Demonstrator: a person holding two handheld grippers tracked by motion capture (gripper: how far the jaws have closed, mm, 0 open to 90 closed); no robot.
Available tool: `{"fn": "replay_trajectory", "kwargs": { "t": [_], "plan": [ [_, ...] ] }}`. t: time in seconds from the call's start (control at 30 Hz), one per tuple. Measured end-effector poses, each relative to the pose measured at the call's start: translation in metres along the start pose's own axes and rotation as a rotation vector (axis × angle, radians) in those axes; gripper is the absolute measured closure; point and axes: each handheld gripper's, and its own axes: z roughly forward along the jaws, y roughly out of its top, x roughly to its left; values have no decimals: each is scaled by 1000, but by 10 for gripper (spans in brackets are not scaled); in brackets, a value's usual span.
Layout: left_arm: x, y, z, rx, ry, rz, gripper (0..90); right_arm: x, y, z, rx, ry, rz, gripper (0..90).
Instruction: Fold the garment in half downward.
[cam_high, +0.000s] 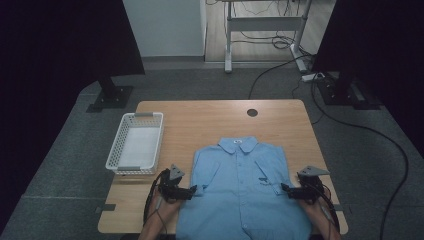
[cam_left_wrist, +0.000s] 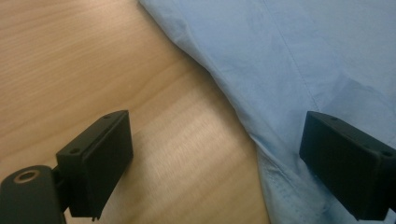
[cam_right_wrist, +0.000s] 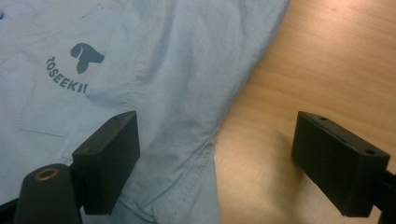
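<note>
A light blue shirt (cam_high: 242, 192) lies flat and face up on the bench (cam_high: 200, 120), buttoned, its collar pointing away from the person and its hem hanging over the near edge. The left tool (cam_high: 192, 190) sits at the shirt's left side edge, the right tool (cam_high: 285, 189) at its right side edge, both low over the wood. Each tool's jaws stand well apart, with nothing clamped. In the left gripper view one jaw hovers over the cloth and the other over bare wood, so the seam runs between them; the right gripper view shows the same, with the chest pocket print (cam_right_wrist: 77, 65) just beyond the jaw over the cloth.

The step in hand looks like taking hold of both side edges, probably to fold. To do it well, each tool should slide under the edge and close on the whole thickness, at matching spots either side of the shirt, so the fold stays straight.

Beyond the shirt's left shoulder stands a white basket (cam_high: 135, 142); past the collar a round cable hole (cam_high: 252, 112) sits in the bench.
</note>
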Motion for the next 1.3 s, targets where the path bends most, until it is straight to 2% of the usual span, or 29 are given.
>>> {"fn": "replay_trajectory", "kwargs": {
  "t": [0.53, 0.73, 0.83, 0.93, 1.0, 1.1, 1.2, 1.3],
  "plan": [
    [-15, -24, -25, 0, -15, 13, 92, 31, -27, -29, -1, 45, -38, 158],
    [-15, -24, -25, 0, -23, 19, 88, 32, -29, -31, -2, 58, -43, 157],
    [-13, -23, -24, -1, -32, 22, 90, 28, -27, -31, 0, 82, -17, 155],
    [-11, -17, -23, 12, -30, 14, 112, 23, -26, -31, 5, 110, 6, 130],
    [-8, -12, -23, 3, -23, 20, 115, 21, -24, -30, 7, 100, 8, 129],
    [-6, -2, -22, -12, -35, 27, 125, 18, -19, -26, 25, 83, -6, 130],
    [-5, 11, -20, -17, -39, 46, 132, 14, -10, -23, 21, 88, 1, 161],
    [-2, 25, -15, -30, -47, 46, 138, 9, 3, -21, 4, 97, 9, 177]
  ]
}}
